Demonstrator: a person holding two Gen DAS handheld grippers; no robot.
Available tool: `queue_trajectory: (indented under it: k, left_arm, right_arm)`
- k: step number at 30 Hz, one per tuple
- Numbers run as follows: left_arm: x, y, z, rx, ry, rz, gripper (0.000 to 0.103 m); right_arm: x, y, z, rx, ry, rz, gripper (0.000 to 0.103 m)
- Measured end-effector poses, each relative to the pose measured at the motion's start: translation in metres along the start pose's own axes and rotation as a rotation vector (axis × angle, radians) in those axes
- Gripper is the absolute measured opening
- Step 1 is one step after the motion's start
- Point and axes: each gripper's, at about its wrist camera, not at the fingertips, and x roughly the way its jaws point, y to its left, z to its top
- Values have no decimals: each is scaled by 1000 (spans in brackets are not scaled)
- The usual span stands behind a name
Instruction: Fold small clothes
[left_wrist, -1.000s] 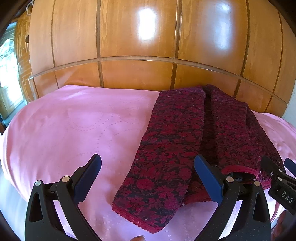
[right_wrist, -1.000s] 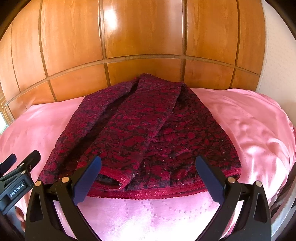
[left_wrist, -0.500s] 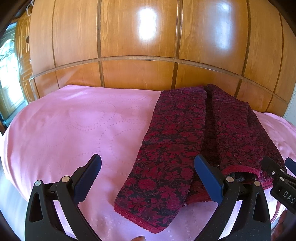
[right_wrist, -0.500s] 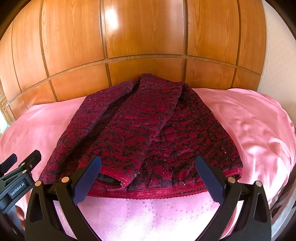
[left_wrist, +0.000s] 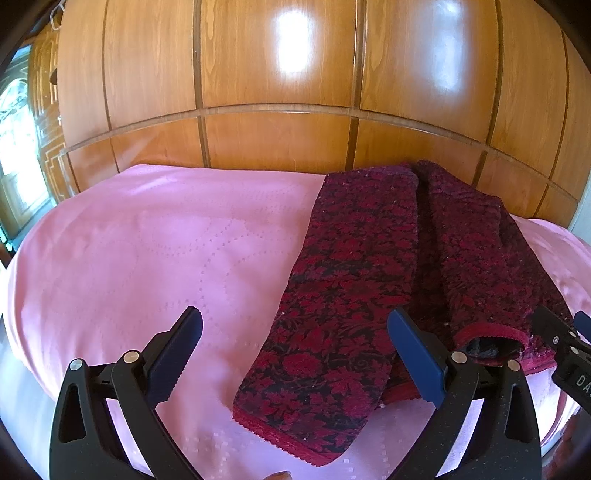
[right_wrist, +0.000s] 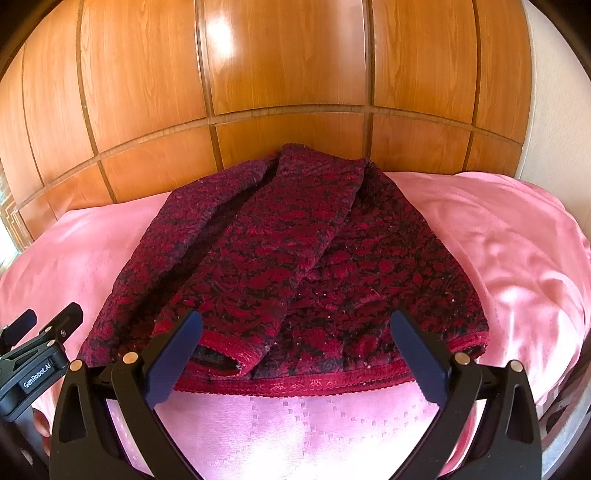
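L gripper (left_wrist: 295, 354) fingers apart | R gripper (right_wrist: 295, 354) fingers apart | "GenRobot.AI" label (right_wrist: 37, 374) | floral top (right_wrist: 295, 266) on pink sheet (right_wrist: 295, 424)

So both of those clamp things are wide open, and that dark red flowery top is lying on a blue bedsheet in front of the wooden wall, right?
Not quite: the bedsheet is pink, not blue, as the right wrist view shows. The rest holds: the left gripper and the right gripper are both open, and the dark red flowery top lies on the sheet in front of the wooden wall.
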Motion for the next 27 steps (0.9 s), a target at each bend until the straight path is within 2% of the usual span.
queue_trajectory:
  k: [8, 11, 13, 18, 19, 21, 22, 24, 25, 26, 27]
  left_arm:
    - [10, 4, -1, 37, 28, 6, 99]
    - [10, 4, -1, 110, 33, -39, 99]
    - [8, 4, -4, 161, 34, -94, 99]
    - [13, -2, -17, 246, 110, -199, 95]
    - [15, -4, -21, 259, 125, -204, 88]
    - [19, -7, -29, 284, 156, -214, 82]
    - [20, -9, -32, 291, 165, -218, 75]
    - [22, -9, -36, 290, 178, -231, 62]
    - [23, -8, -37, 279, 189, -248, 46]
    - [24, -6, -37, 260, 199, -272, 33]
    - [21, -2, -35, 240, 196, -288, 30]
  right_arm:
    - [7, -4, 0, 0, 12, 33, 101]
    - [10, -2, 2, -25, 17, 75, 101]
    - [13, 2, 5, -61, 21, 138, 101]
    - [24, 22, 11, -197, 32, 245, 101]
    - [29, 30, 10, -248, 41, 270, 101]
    - [37, 40, 7, -315, 53, 277, 100]
    - [43, 47, 4, -358, 68, 283, 100]
    - [53, 57, -1, -424, 94, 295, 93]
    - [58, 63, -4, -460, 100, 289, 88]
    - [63, 67, -6, -492, 103, 278, 70]
    - [65, 69, -6, -504, 109, 280, 52]
